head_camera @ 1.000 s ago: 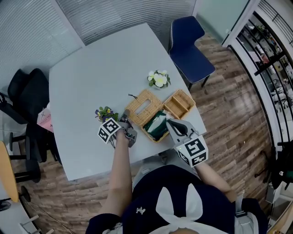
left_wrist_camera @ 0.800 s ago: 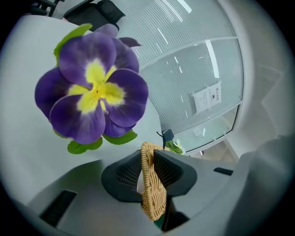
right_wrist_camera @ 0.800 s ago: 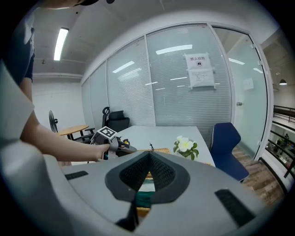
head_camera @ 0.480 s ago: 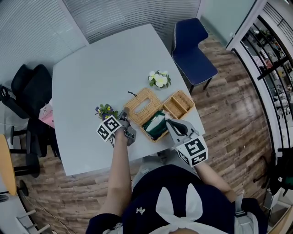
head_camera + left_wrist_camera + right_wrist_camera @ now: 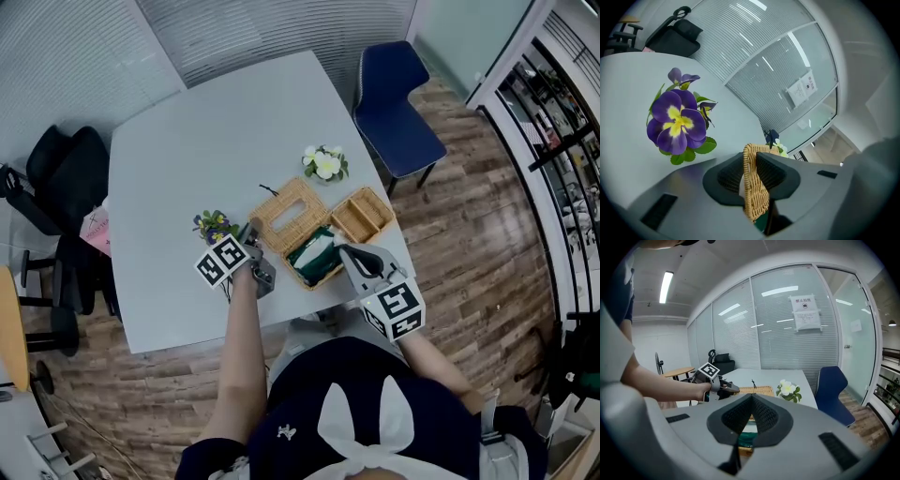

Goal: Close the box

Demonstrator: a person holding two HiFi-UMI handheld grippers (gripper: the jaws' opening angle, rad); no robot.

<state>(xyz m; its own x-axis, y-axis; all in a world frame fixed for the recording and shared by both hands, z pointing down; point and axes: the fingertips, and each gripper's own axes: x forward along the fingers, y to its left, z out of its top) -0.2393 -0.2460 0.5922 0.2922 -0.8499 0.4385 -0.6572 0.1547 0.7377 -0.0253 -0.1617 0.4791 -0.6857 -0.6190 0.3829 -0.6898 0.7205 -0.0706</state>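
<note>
Over table [image 5: 187, 141], left gripper [image 5: 751, 165] raised wicker lid [image 5: 755, 190] higher.

On the table [image 5: 178, 141] the box [image 5: 307, 281] is sitting near the front edge, its lid [image 5: 292, 214] opening out behind and left of it — a tray [image 5: 386, 223] is resting just to the right. A pansy [image 5: 215, 225] is lying left of the lid, and another flower [image 5: 324, 162] is standing behind it. The left gripper [image 5: 253, 232] is sitting at the lid's left edge, and the right gripper [image 5: 343, 249] at the box's right rim. A chair [image 5: 394, 103] is standing beyond the table's far right side.
</note>
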